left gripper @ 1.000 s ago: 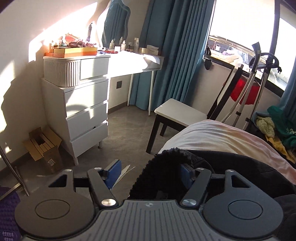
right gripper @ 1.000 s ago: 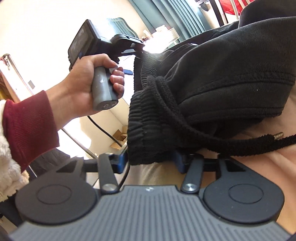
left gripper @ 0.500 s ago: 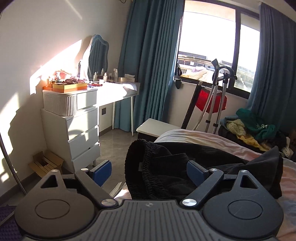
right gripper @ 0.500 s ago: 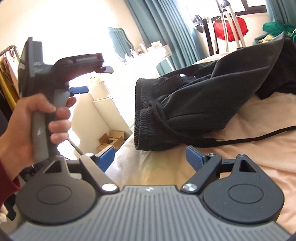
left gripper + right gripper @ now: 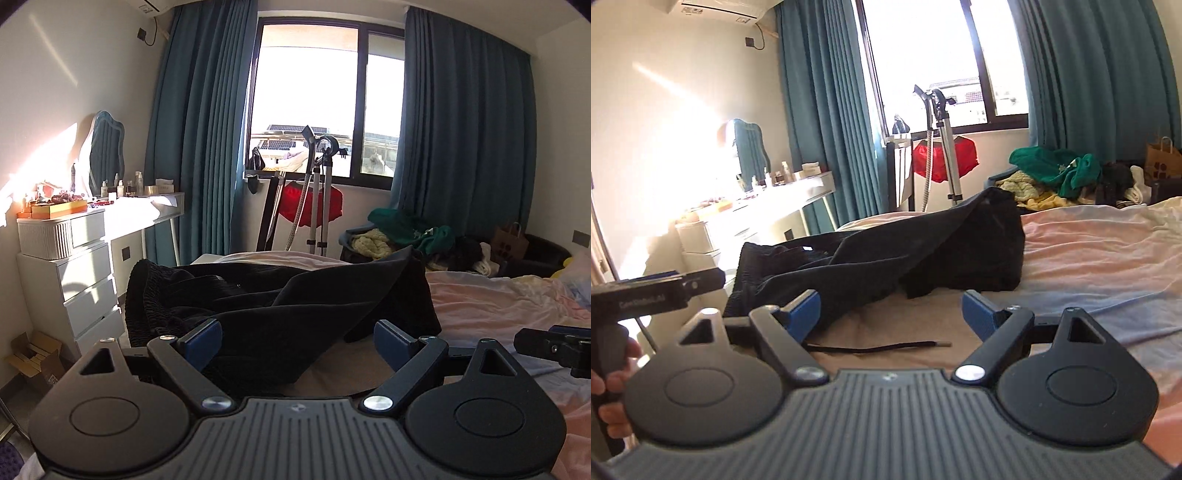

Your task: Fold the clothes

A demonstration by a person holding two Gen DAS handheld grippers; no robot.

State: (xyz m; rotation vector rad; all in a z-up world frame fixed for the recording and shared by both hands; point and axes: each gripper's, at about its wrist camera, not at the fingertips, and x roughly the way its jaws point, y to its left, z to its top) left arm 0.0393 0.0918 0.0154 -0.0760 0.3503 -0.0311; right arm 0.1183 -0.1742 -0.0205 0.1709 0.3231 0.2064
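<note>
Black sweatpants [image 5: 280,299] [image 5: 886,247] lie bunched and partly folded on the pink bed sheet [image 5: 491,299] [image 5: 1108,251], ribbed waistband to the left. Their black drawstring [image 5: 879,347] trails loose on the sheet in the right wrist view. My left gripper [image 5: 297,341] is open, drawn back from the pants with nothing between its blue pads. My right gripper [image 5: 890,312] is open too, just short of the pants, above the drawstring. A hand [image 5: 609,387] holds the left gripper's handle at the left edge of the right wrist view.
A white dresser [image 5: 77,273] and vanity desk [image 5: 147,206] stand left of the bed. A garment steamer [image 5: 314,192] with a red garment stands by the window. A heap of green and yellow clothes [image 5: 406,232] lies beyond the bed. A cardboard box [image 5: 33,354] sits on the floor.
Both grippers let go of the sweatpants' waistband, opened wide and pulled back and up. The pants now rest on the bed by themselves.
</note>
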